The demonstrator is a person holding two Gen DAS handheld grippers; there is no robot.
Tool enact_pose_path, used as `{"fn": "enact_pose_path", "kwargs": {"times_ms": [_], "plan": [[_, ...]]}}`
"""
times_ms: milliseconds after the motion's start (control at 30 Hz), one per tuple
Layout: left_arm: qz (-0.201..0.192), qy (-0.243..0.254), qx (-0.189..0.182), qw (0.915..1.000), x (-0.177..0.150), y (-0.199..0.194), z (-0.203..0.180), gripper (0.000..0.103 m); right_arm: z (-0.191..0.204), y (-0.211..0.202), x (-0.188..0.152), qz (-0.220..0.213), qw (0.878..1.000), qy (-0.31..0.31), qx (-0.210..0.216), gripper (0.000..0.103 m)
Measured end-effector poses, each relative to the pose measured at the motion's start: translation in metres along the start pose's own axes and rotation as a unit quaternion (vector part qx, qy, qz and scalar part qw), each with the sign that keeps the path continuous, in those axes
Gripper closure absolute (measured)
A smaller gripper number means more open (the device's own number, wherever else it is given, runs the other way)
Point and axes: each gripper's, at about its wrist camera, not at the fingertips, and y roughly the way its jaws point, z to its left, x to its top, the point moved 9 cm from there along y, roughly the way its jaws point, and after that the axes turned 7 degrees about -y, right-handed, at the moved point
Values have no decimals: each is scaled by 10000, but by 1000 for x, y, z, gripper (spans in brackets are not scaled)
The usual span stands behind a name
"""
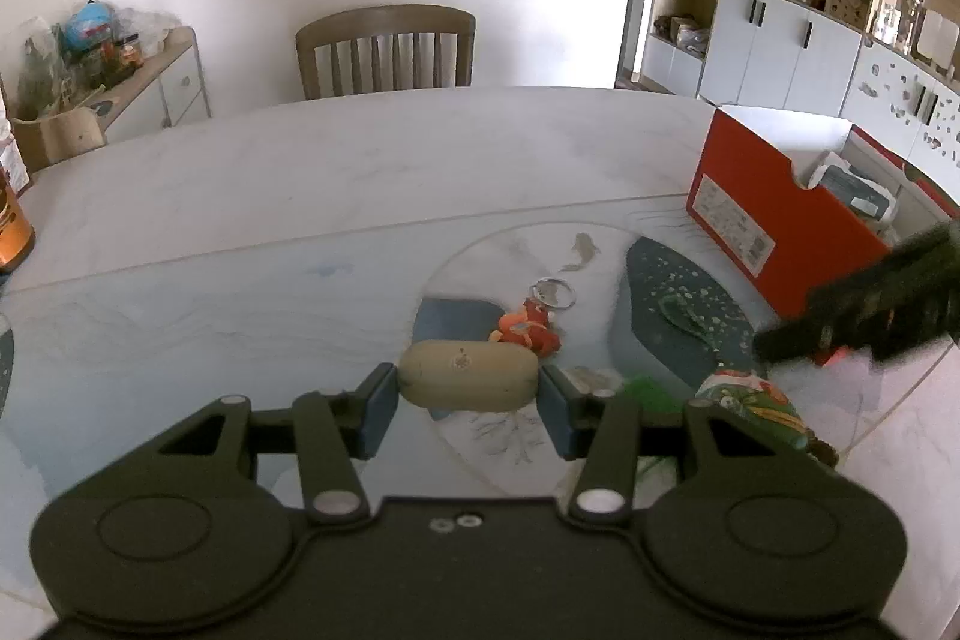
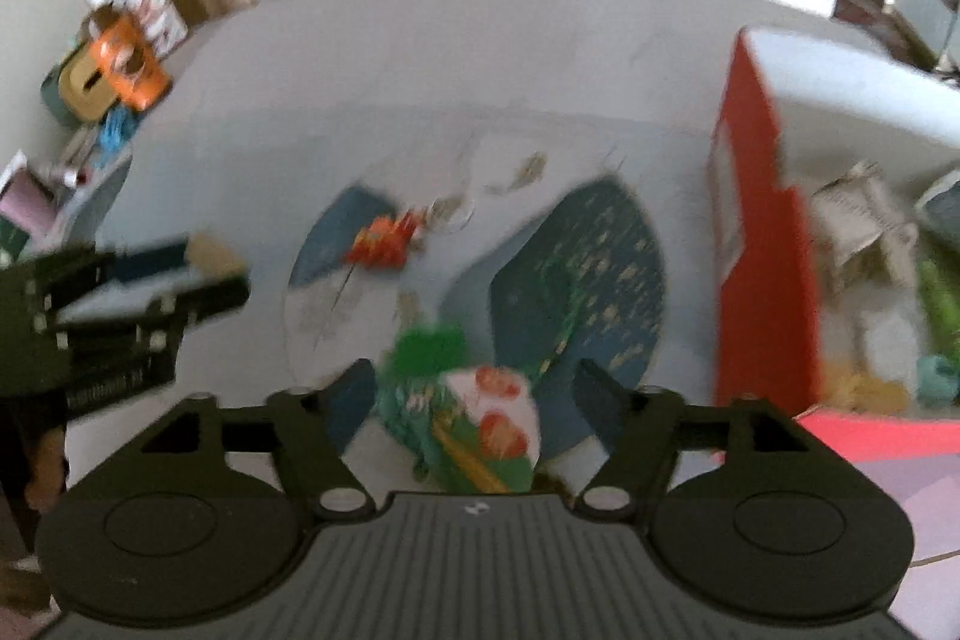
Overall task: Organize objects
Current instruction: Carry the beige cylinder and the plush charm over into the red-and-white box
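A beige oval case (image 1: 468, 379) sits crosswise between the blue pads of my left gripper (image 1: 468, 403), which is shut on its two ends just above the table. The right wrist view, which is blurred, shows that same case (image 2: 216, 250) at the far left. My right gripper (image 2: 477, 394) stands wide open over a colourful green, white and red packet (image 2: 480, 430); I cannot tell whether it touches. This packet (image 1: 756, 406) lies to the right of the left gripper. An orange-red toy keychain (image 1: 528, 331) lies just beyond the case.
An open red box (image 1: 780, 226) with several items inside stands at the right of the white table (image 1: 360, 172). A green tuft (image 1: 645, 391) lies by the packet. A wooden chair (image 1: 384, 46) stands at the far edge, and a brown bottle (image 1: 12, 232) at the left.
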Motion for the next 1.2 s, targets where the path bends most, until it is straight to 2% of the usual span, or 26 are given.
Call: {"fn": "enact_pose_path", "kwargs": {"times_ms": [133, 233, 467, 700, 733, 833, 1200], "plan": [[-4, -11, 2, 10000, 0, 0, 4, 54, -2, 2, 5, 86, 9999, 48, 125, 27], [14, -20, -9, 10000, -2, 0, 5, 54, 15, 16, -5, 345, 9986, -286, 269, 27], [73, -1, 3, 10000, -9, -4, 7, 54, 28, 52, -27, 712, 9959, -553, 77, 27], [97, 7, 2, 10000, -13, -9, 8, 54, 23, 58, -29, 780, 9955, -535, -22, 27], [97, 11, 2, 10000, -13, -10, 8, 54, 23, 57, -29, 764, 9957, -518, -6, 31], [84, 28, -34, 10000, -12, -12, 7, 54, 23, 52, -27, 688, 9962, -540, -24, 35], [-36, 158, -95, 9998, 5, -25, -12, 54, 18, -15, 16, -100, 9988, -314, 350, 36]]}}
